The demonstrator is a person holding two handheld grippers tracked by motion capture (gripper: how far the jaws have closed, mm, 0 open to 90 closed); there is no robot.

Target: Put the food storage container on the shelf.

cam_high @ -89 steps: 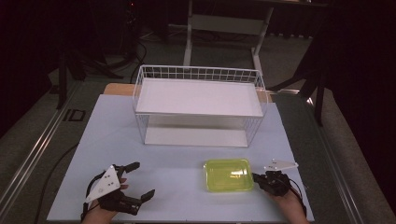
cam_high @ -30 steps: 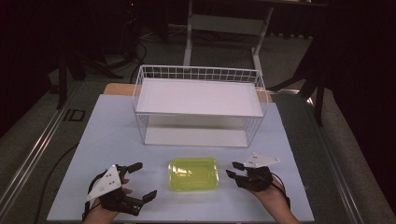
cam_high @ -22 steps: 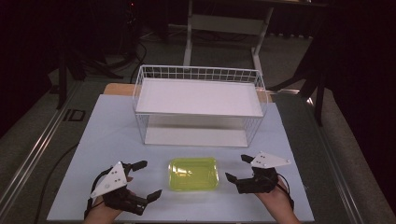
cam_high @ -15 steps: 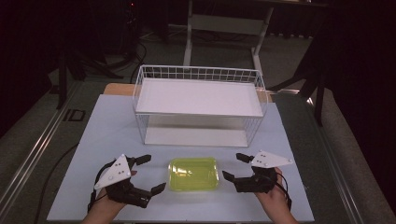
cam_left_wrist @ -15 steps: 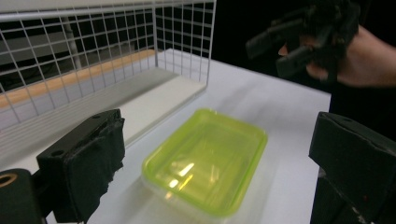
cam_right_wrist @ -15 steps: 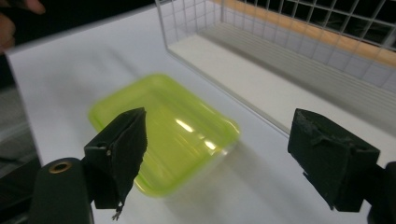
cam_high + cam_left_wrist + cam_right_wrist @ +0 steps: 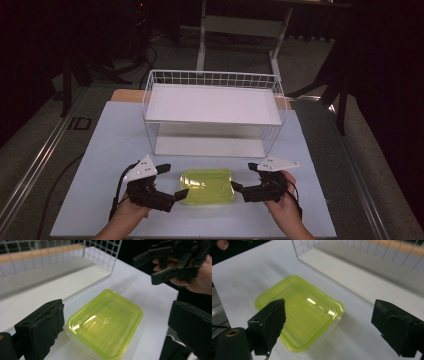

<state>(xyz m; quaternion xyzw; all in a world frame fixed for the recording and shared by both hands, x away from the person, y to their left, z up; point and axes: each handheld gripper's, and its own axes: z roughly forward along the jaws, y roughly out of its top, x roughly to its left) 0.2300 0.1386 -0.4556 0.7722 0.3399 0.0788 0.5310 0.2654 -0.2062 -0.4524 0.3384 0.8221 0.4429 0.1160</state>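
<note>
White table [image 7: 100, 150]; high view adds rack [image 7: 212, 102] behind yellow-green container [image 7: 207, 186].

Two hands enter from six o'clock, each holding a black gripper. The left gripper [image 7: 172, 184] points toward three o'clock, jaws apart. The right gripper [image 7: 244, 177] points toward nine o'clock, its jaws having just been opening, nothing pressed between them.

A white table [image 7: 110, 150] carries a yellow-green lidded container [image 7: 207, 186] and a white wire shelf rack [image 7: 212, 112].
</note>
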